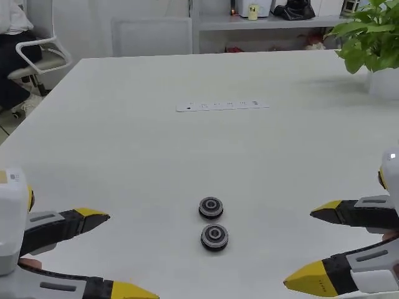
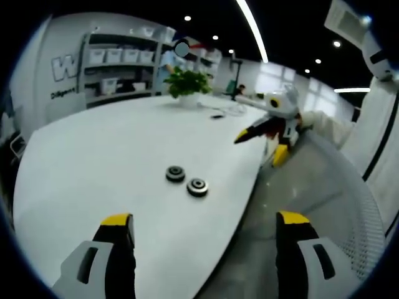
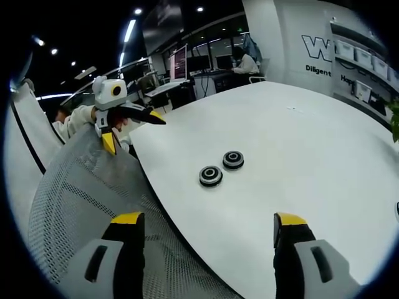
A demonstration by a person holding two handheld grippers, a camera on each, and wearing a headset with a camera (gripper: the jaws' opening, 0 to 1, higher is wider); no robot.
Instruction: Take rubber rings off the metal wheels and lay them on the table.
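Two metal wheels sit on the white bench (image 1: pixel 124 124), one just behind the other and apart by a narrow gap: the far wheel (image 1: pixel 211 208) and the near wheel (image 1: pixel 214 237), which lies closer to the bench's front edge. Each lies flat with its hub facing up and has a black rubber ring (image 1: pixel 211 218) around its rim, so two rings are on the wheels.

There are two hand-held grippers, and both have their yellow-tipped jaws spread wide with nothing between them. The left hand-held gripper (image 1: pixel 124 254) is at the lower left of the head view, the right hand-held gripper (image 1: pixel 302 248) at the lower right. Both point inward toward the wheels and are well apart from them. In the left gripper view the two wheels lie ahead, near the bench's edge, with the right hand-held gripper beyond it.

Farther back on the bench lies one white power strip (image 1: pixel 221 106). One potted plant (image 1: pixel 371 37) stands at the far right corner.
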